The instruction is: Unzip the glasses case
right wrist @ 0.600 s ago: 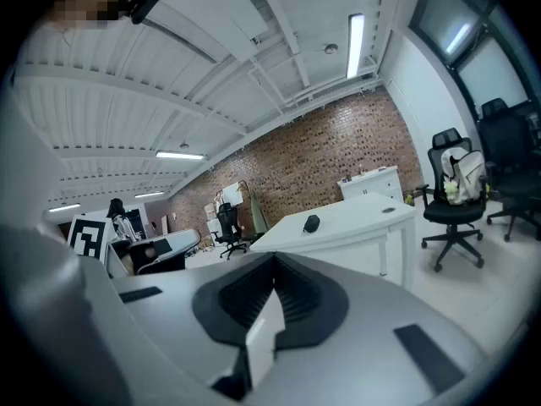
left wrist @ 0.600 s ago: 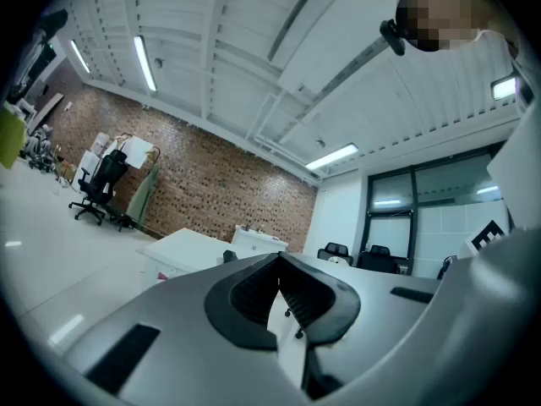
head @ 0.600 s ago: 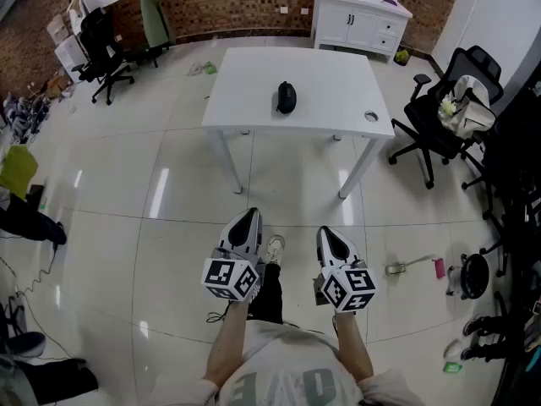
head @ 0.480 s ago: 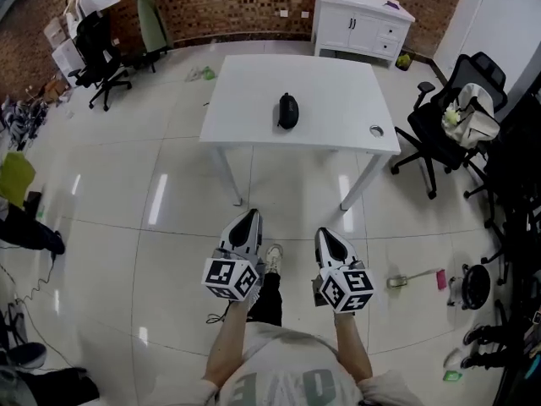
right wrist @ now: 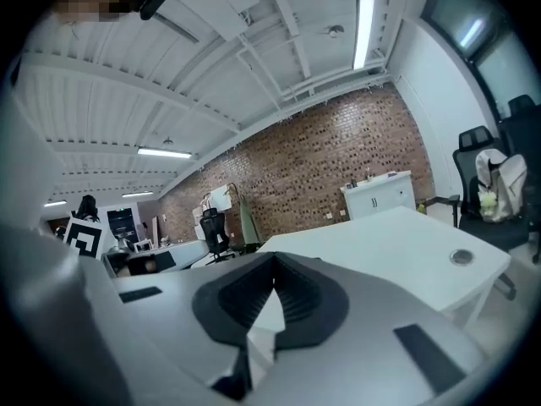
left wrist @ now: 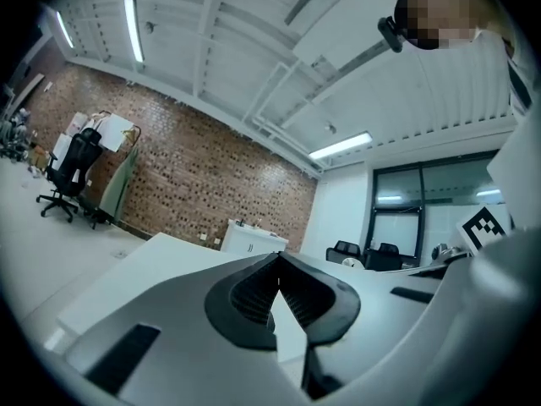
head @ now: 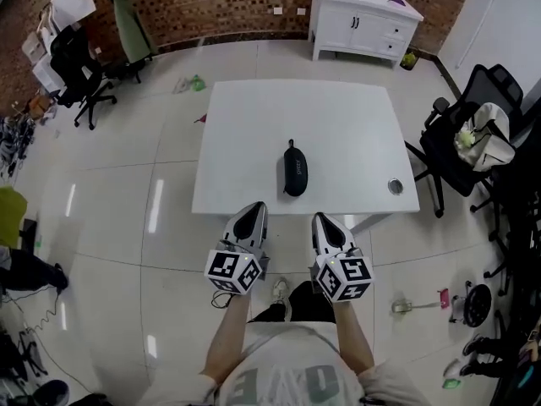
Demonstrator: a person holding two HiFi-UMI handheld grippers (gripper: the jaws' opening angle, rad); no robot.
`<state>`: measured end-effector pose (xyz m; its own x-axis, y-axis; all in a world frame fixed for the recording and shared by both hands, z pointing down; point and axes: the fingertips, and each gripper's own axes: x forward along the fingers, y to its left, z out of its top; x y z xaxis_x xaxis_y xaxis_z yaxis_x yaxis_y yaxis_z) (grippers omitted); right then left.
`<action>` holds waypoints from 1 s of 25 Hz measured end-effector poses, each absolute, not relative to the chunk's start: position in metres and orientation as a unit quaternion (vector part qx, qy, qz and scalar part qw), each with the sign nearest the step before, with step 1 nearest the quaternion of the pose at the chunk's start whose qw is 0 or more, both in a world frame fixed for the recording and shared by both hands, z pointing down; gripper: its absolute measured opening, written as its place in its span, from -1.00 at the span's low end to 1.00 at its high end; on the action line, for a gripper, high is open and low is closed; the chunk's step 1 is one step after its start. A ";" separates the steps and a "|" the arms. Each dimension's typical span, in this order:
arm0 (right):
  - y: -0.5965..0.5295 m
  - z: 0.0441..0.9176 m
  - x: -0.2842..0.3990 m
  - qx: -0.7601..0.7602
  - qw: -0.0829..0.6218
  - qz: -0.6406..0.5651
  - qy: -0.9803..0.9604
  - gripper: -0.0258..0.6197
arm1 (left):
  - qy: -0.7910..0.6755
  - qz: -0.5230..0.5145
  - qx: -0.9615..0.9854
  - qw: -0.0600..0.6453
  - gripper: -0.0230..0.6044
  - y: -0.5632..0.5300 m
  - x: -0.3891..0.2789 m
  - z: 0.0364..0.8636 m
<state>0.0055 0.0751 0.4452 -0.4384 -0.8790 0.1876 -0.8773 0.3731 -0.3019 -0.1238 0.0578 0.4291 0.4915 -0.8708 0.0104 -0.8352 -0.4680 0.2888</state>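
Observation:
A black zipped glasses case (head: 295,168) lies lengthwise near the middle of the white table (head: 245,134), slightly toward the near edge. My left gripper (head: 255,210) is held at the table's near edge, just left of and short of the case, jaws shut and empty. My right gripper (head: 322,221) hovers beside it, right of the case's near end, also shut on nothing. In the left gripper view the left gripper (left wrist: 277,257) shows its tips touching. The right gripper (right wrist: 273,259) looks the same in its own view. Neither gripper view shows the case.
A round cable grommet (head: 395,186) sits in the table's right near corner. A white cabinet (head: 363,19) stands against the brick wall behind. Office chairs stand to the right (head: 469,142) and far left (head: 72,66). Small items lie on the floor at the right (head: 414,305).
The person has stepped up to the table. It and the case now lie much closer in the head view, and both shut grippers have reached the table's near edge.

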 end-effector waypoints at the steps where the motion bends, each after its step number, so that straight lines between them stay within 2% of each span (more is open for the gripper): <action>1: 0.062 0.452 0.007 -0.530 -0.003 -0.187 0.827 -0.92 | -0.497 -0.065 0.854 0.136 -0.93 0.045 -0.120 0.435; 8: -0.035 0.466 0.019 -0.521 -0.010 -0.198 0.830 -0.92 | -0.482 -0.048 0.863 0.140 -0.93 -0.057 -0.098 0.452; 13: -0.080 0.471 0.025 -0.498 -0.027 -0.207 0.842 -0.92 | -0.417 -0.013 0.904 0.099 -0.93 -0.118 -0.064 0.448; 17: -0.078 0.517 0.006 -0.472 -0.108 -0.222 0.846 -0.92 | -0.354 0.048 0.933 0.051 -0.93 -0.163 -0.043 0.467; 21: -0.055 0.574 -0.014 -0.431 -0.199 -0.260 0.840 -0.92 | -0.316 0.083 0.943 0.064 -0.93 -0.196 -0.022 0.493; 25: -0.034 0.601 -0.032 -0.403 -0.245 -0.296 0.831 -0.92 | -0.263 0.100 0.957 0.067 -0.93 -0.212 -0.001 0.511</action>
